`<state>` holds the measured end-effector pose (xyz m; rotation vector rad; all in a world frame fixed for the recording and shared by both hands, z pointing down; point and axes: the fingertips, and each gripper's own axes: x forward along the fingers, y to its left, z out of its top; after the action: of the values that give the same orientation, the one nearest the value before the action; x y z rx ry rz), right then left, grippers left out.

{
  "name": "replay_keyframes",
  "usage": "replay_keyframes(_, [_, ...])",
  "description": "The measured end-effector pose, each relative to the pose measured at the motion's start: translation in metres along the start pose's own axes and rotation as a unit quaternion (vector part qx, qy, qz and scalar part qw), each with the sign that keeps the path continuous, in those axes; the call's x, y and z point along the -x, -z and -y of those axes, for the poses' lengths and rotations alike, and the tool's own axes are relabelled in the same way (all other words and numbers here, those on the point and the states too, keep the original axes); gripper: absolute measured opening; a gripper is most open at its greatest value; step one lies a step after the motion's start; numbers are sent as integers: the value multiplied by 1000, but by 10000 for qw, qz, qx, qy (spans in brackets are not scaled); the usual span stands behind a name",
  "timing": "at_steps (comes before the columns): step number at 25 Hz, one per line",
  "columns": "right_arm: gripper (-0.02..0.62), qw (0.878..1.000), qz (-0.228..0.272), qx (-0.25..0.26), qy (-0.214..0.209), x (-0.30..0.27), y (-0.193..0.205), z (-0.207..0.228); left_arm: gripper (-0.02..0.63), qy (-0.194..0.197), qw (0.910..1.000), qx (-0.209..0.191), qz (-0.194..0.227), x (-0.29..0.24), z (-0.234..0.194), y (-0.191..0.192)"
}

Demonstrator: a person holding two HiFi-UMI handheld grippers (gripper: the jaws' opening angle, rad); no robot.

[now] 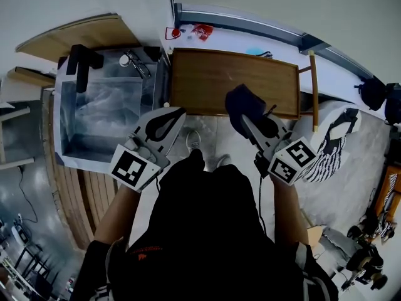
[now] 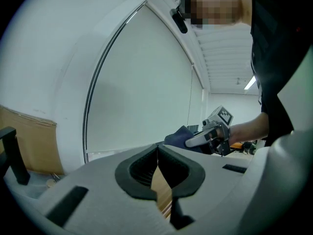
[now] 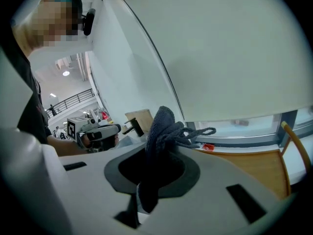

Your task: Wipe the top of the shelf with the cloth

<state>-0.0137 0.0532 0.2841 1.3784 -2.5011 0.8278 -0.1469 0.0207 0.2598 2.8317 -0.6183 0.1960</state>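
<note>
The dark cloth (image 3: 157,131) is soft, light and floppy. The right gripper (image 1: 252,124) has its jaws clenched on a bunched fold of it, above the near edge of the wooden shelf top (image 1: 207,80). The left gripper (image 2: 157,153) has its jaws pressed together on nothing. A hold on the middle fold probably lets the loose part lie flat for wiping.

The shelf top (image 1: 213,80), at the centre of the head view, is bare wood from left edge to right, open to a pass. The cloth (image 1: 240,102) in the right claw (image 1: 249,119) overhangs its near edge. A clear bin (image 1: 106,115) walls the left side, just beside the left claw (image 1: 174,114). A wooden post (image 1: 312,89) stands at the right end. Red scraps (image 1: 202,31) lie behind.
</note>
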Motion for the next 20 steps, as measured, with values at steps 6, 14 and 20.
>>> replay_keyframes(6, [43, 10000, -3, -32, 48, -7, -3, 4, 20, -3, 10000, 23, -50, 0, -7, 6])
replay_keyframes(14, [43, 9999, -17, 30, -137, -19, -17, 15, 20, -243, 9997, -18, -21, -5, -16, -3])
replay_keyframes(20, [43, 9990, -168, 87, -396, -29, -26, 45, 20, -621, 9980, 62, -58, -27, -27, -3])
